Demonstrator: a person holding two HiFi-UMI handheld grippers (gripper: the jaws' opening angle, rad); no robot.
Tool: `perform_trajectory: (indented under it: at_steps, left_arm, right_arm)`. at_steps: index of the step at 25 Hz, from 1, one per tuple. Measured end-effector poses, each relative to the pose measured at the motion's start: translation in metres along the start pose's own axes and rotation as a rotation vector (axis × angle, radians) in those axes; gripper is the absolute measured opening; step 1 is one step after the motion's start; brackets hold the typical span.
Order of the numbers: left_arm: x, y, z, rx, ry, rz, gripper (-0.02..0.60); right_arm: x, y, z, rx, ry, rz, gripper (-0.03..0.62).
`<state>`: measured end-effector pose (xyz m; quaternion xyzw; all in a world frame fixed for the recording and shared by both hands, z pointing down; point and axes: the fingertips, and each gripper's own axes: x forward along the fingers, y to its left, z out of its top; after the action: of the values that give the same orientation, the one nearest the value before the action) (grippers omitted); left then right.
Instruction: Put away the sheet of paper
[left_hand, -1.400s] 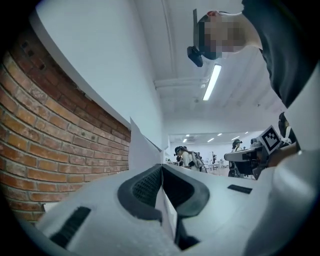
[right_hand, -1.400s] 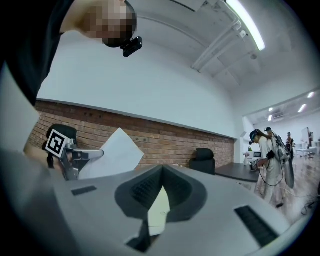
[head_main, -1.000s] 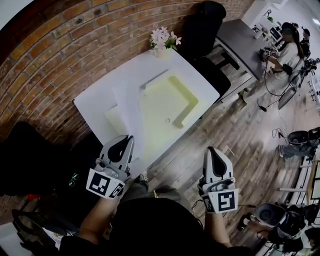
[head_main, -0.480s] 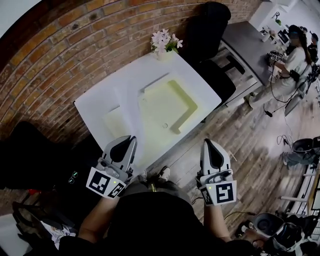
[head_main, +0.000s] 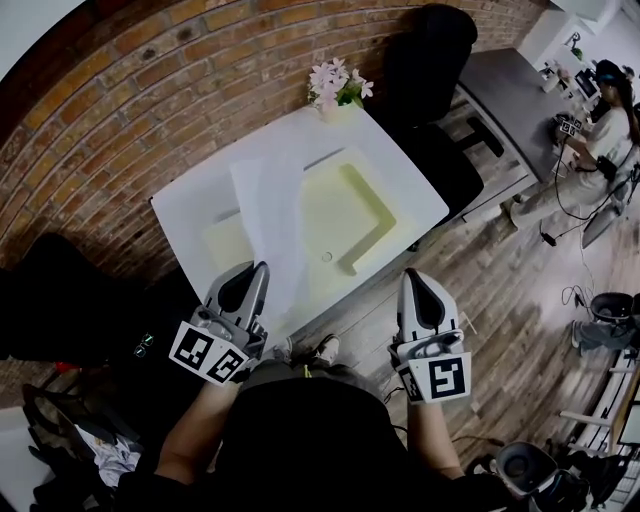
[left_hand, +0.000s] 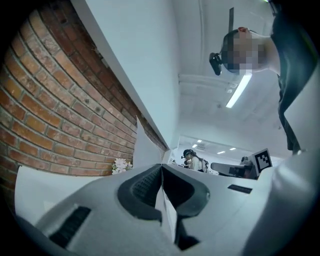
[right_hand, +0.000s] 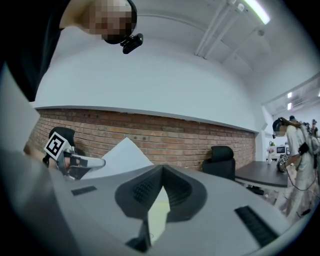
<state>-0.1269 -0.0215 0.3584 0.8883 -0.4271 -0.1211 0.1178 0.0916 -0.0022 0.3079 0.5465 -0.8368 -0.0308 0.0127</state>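
A white sheet of paper (head_main: 268, 215) stands tilted over the left part of a pale yellow open folder (head_main: 350, 215) on the white table (head_main: 195, 205). My left gripper (head_main: 262, 268) is at the table's near edge, shut on the sheet's lower edge. In the left gripper view the sheet (left_hand: 145, 147) rises from between the closed jaws of the left gripper (left_hand: 161, 165). My right gripper (head_main: 410, 275) hangs off the table's near right corner, over the wooden floor. Its jaws meet at the tips of the right gripper (right_hand: 162, 167) with nothing between them. From there the sheet (right_hand: 122, 155) shows at the left.
A vase of pale flowers (head_main: 335, 85) stands at the table's far corner by the brick wall. Black chairs (head_main: 430, 60) sit behind the table and another dark seat at the left. A person (head_main: 605, 125) works at a grey desk (head_main: 510, 90) at the far right.
Both grippers have drawn a little closer to the table's near edge. The sheet in the left gripper has swung more upright and further over the folder.
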Motion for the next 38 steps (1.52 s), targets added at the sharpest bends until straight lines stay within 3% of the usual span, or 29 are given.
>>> perform_trajectory:
  at_steps: [8, 13, 18, 31, 38]
  left_arm:
    - [0.006, 0.066, -0.054, -0.162, 0.036, 0.166, 0.026]
    - [-0.001, 0.103, -0.114, -0.208, 0.136, 0.283, 0.026]
    - [-0.005, 0.125, -0.165, -0.323, 0.188, 0.386, 0.026]
    - [0.007, 0.141, -0.200, -0.396, 0.168, 0.487, 0.026]
    - [0.027, 0.137, -0.215, -0.384, 0.168, 0.478, 0.026]
  right_arm:
    - [0.014, -0.012, -0.005, 0.000, 0.014, 0.029, 0.014]
    - [0.022, -0.016, -0.006, 0.012, 0.012, 0.047, 0.014]
    - [0.021, -0.026, -0.021, -0.019, 0.071, 0.037, 0.014]
    - [0.030, -0.023, -0.015, -0.011, 0.052, 0.086, 0.014]
    - [0.024, -0.031, -0.031, -0.048, 0.137, 0.075, 0.014]
